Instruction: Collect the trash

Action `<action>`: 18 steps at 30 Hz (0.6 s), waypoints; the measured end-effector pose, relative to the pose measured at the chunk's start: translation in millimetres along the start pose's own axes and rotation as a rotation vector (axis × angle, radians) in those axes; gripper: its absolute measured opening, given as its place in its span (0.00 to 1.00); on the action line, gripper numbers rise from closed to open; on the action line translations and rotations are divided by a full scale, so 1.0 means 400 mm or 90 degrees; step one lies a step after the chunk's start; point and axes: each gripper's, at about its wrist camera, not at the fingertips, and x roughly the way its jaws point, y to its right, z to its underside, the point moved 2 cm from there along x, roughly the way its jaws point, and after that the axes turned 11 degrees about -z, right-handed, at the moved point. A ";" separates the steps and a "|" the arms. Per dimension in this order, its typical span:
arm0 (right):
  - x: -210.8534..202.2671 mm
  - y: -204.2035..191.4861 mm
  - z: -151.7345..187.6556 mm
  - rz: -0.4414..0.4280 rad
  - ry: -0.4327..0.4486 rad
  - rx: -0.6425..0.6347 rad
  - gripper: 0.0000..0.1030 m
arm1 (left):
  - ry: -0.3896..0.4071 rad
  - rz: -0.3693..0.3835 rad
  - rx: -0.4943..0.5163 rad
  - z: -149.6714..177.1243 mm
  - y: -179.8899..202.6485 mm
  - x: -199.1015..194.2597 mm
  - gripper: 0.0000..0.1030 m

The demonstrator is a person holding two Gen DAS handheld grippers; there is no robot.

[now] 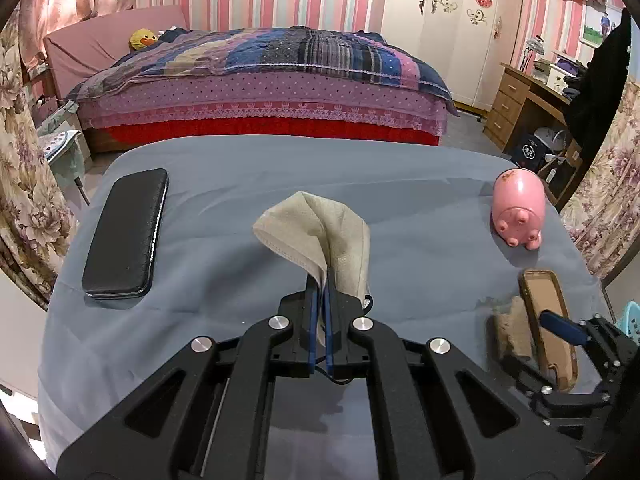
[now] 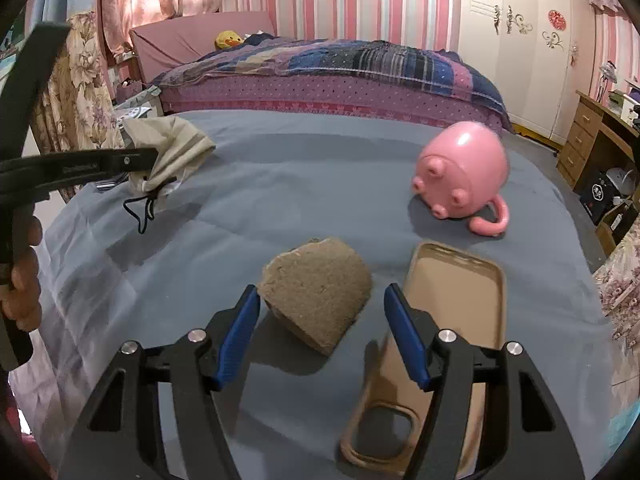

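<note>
My left gripper (image 1: 320, 280) is shut on a beige face mask (image 1: 320, 228) and holds it above the grey cloth; the mask also shows in the right wrist view (image 2: 172, 148), its black ear loop hanging down. My right gripper (image 2: 320, 304) is open, its blue pads (image 2: 240, 328) either side of a brown rough-textured scrap (image 2: 316, 292) that lies on the cloth. In the left wrist view the right gripper (image 1: 560, 328) sits at the far right over the scrap (image 1: 512, 328).
A grey cloth (image 2: 280, 184) covers the table. A pink pig mug (image 2: 464, 168) lies on its side at the right. A tan phone case (image 2: 448, 304) lies beside the scrap. A black wallet (image 1: 126, 232) lies at the left. A bed (image 1: 260, 76) stands behind.
</note>
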 end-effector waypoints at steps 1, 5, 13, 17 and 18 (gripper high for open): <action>0.003 -0.002 -0.001 -0.002 -0.001 0.002 0.62 | 0.001 0.001 0.002 0.000 0.004 0.001 0.01; 0.030 0.000 -0.001 -0.015 -0.019 0.008 0.62 | 0.003 0.001 0.013 0.003 0.015 0.001 0.01; 0.029 0.007 0.002 -0.027 -0.012 0.015 0.53 | 0.001 0.002 -0.001 0.002 0.018 -0.003 0.01; 0.012 0.001 -0.001 -0.015 -0.003 0.001 0.50 | 0.003 0.003 0.001 0.000 0.023 -0.006 0.01; 0.005 0.002 -0.003 -0.014 0.000 0.002 0.50 | 0.005 0.003 0.003 -0.001 0.027 -0.009 0.01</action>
